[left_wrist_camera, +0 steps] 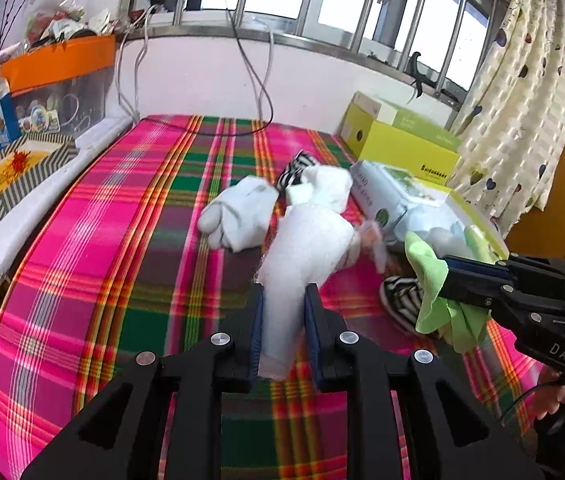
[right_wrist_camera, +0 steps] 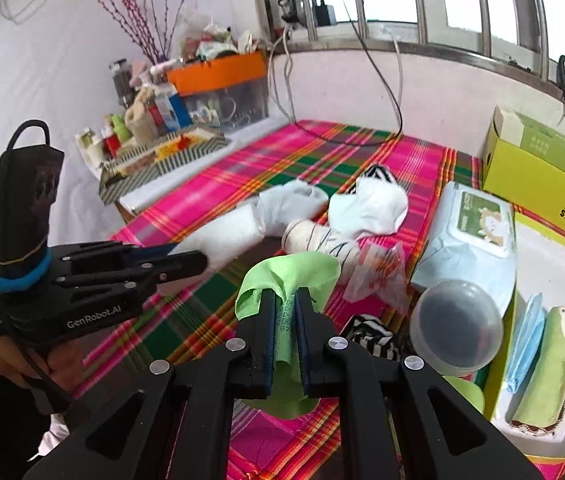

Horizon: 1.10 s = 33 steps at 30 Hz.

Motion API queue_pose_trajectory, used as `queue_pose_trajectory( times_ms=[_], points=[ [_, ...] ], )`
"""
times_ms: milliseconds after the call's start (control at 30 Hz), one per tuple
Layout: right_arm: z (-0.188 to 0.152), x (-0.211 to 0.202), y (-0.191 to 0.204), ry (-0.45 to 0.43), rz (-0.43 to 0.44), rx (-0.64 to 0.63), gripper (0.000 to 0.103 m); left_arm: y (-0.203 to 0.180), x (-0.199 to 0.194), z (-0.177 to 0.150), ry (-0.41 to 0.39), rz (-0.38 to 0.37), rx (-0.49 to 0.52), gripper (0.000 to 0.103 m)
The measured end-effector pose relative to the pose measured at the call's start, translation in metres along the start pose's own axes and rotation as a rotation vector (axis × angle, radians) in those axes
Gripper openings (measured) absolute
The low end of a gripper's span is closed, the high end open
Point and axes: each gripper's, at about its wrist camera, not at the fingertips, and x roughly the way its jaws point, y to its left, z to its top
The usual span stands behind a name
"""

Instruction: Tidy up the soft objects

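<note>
A white sock (left_wrist_camera: pixel 306 248), clamped in the left gripper (left_wrist_camera: pixel 282 336), hangs above the plaid bedcover (left_wrist_camera: pixel 122 208); at its three o'clock the right gripper (right_wrist_camera: pixel 286 336) pinches a green cloth (right_wrist_camera: pixel 290 276) whose thin fold could slip.

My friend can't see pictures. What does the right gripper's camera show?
The right gripper pinches a green cloth above a pink plaid sheet. White socks lie ahead, and the left gripper holds a white cloth.
</note>
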Motion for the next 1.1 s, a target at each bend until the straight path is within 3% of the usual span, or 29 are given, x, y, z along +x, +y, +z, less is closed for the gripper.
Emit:
queue_pose_trajectory(
  times_ms=[600,1100],
  points=[
    [-0.003,-0.065,-0.046,-0.119,-0.078,0.068,0.009,-0.074,0.004,0.030,-0.039,-0.059,0.100,0.020],
    [-0.016,-0.094,-0.110,-0.160,-0.126,0.163,0.010,-0.125,0.025,0.050,-0.016,-0.124,0.126,0.020]
  ],
)
